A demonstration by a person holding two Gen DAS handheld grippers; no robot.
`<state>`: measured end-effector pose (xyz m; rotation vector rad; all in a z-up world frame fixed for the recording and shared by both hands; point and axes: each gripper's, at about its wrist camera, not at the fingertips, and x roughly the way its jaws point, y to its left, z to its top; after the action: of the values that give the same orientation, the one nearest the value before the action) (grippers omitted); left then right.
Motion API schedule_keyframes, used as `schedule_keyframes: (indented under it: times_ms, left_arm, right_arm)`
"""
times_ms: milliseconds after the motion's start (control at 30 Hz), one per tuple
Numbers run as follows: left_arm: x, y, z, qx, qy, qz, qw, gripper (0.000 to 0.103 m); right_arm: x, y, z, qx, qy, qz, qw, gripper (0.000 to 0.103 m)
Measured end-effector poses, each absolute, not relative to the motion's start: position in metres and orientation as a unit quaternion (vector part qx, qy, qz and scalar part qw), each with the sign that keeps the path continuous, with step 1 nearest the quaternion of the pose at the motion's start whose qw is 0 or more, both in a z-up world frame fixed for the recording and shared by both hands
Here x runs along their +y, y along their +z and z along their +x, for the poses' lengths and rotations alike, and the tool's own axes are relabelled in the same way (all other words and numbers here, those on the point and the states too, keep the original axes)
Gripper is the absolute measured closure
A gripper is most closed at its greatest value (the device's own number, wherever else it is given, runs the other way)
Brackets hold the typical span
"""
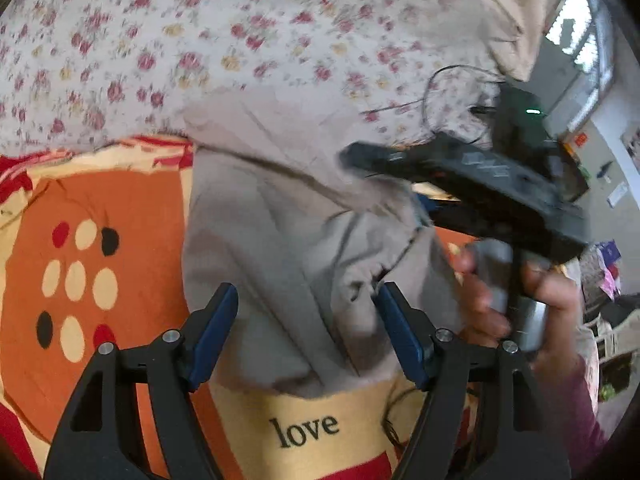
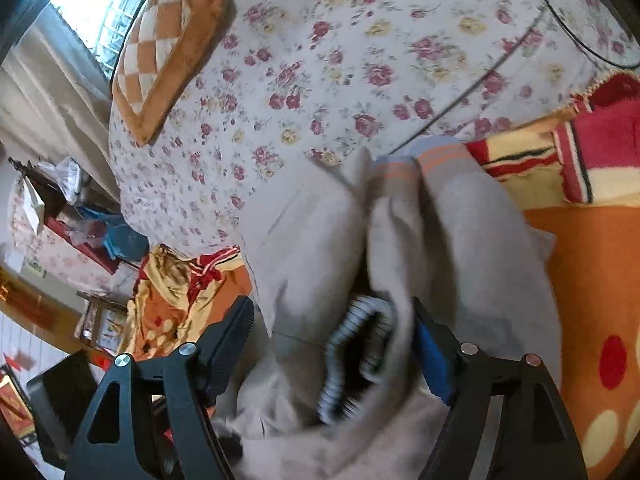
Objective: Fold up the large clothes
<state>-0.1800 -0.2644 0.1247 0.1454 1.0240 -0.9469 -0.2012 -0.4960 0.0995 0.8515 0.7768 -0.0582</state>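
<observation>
Grey garment (image 1: 280, 248) lying on an orange blanket (image 1: 120, 200) beside a floral sheet (image 1: 200, 40). Left gripper (image 1: 306, 320) and right gripper (image 2: 332, 344): jaws spread, released, cloth between them ungripped

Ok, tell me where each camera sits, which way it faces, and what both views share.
Left wrist: on the left gripper, looking down past its open fingers at the beige garment on the orange blanket; the other hand with the right gripper shows.
Right wrist: on the right gripper, jaws open, facing down at the garment's striped collar.
Shared: garment, blanket, floral sheet.
</observation>
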Motion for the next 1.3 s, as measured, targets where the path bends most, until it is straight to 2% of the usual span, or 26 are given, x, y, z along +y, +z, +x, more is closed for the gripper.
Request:
schedule_keyframes:
  times_ms: [100, 167, 233, 300, 433, 567, 633, 767, 800, 833, 967, 1000, 1033, 1067, 1200, 1300]
  left_arm:
    - [-0.259, 0.135, -0.179, 0.446, -0.426, 0.079, 0.783, 0.026]
    - [-0.259, 0.131, -0.173, 0.448, -0.408, 0.088, 0.791, 0.026]
    - [-0.257, 0.124, -0.166, 0.466, -0.396, 0.082, 0.787, 0.026]
    - [-0.253, 0.12, -0.163, 0.479, -0.398, 0.065, 0.78, 0.026]
    - [-0.253, 0.119, -0.166, 0.469, -0.4, 0.077, 0.783, 0.026]
    - [-0.271, 0.097, -0.165, 0.495, -0.396, 0.106, 0.766, 0.026]
    - [-0.273, 0.09, -0.169, 0.494, -0.389, 0.122, 0.768, 0.026]
    - [-0.27, 0.082, -0.174, 0.493, -0.386, 0.124, 0.77, 0.025]
    - [-0.269, 0.08, -0.174, 0.494, -0.386, 0.124, 0.769, 0.025]
    - [-0.269, 0.078, -0.173, 0.495, -0.386, 0.121, 0.769, 0.025]
    - [-0.269, 0.076, -0.175, 0.501, -0.382, 0.108, 0.769, 0.025]
    - [-0.268, 0.076, -0.176, 0.502, -0.38, 0.111, 0.768, 0.025]
    - [-0.267, 0.078, -0.178, 0.503, -0.381, 0.112, 0.768, 0.025]
    - [-0.264, 0.081, -0.179, 0.503, -0.384, 0.111, 0.766, 0.025]
    - [-0.255, 0.096, -0.19, 0.465, -0.39, 0.124, 0.785, 0.025]
    - [-0.265, 0.088, -0.183, 0.469, -0.377, 0.13, 0.788, 0.024]
  right_arm:
    - [-0.486, 0.099, -0.191, 0.38, -0.037, 0.366, 0.849, 0.023]
    - [-0.483, 0.098, -0.186, 0.386, -0.056, 0.334, 0.858, 0.031]
    - [-0.486, 0.099, -0.185, 0.386, -0.074, 0.322, 0.861, 0.085]
    - [-0.495, 0.109, -0.2, 0.353, -0.077, 0.339, 0.869, 0.089]
    - [-0.514, 0.128, -0.249, 0.279, -0.105, 0.354, 0.886, 0.091]
    - [-0.538, 0.079, -0.253, 0.344, -0.148, 0.39, 0.841, 0.09]
    - [-0.544, 0.078, -0.261, 0.343, -0.154, 0.407, 0.832, 0.081]
    - [-0.537, 0.123, -0.286, 0.327, -0.17, 0.363, 0.856, 0.064]
    - [-0.529, 0.132, -0.291, 0.331, -0.159, 0.351, 0.861, 0.048]
    - [-0.518, 0.139, -0.291, 0.341, -0.14, 0.339, 0.866, 0.037]
    - [-0.478, 0.135, -0.285, 0.387, -0.086, 0.324, 0.859, 0.035]
    - [-0.469, 0.13, -0.282, 0.395, -0.09, 0.312, 0.859, 0.043]
    - [-0.463, 0.126, -0.283, 0.402, -0.108, 0.29, 0.862, 0.076]
    - [-0.459, 0.12, -0.289, 0.413, -0.134, 0.261, 0.863, 0.093]
    - [-0.469, 0.102, -0.327, 0.408, -0.144, 0.284, 0.856, 0.102]
    - [-0.477, 0.079, -0.336, 0.43, -0.148, 0.302, 0.838, 0.102]
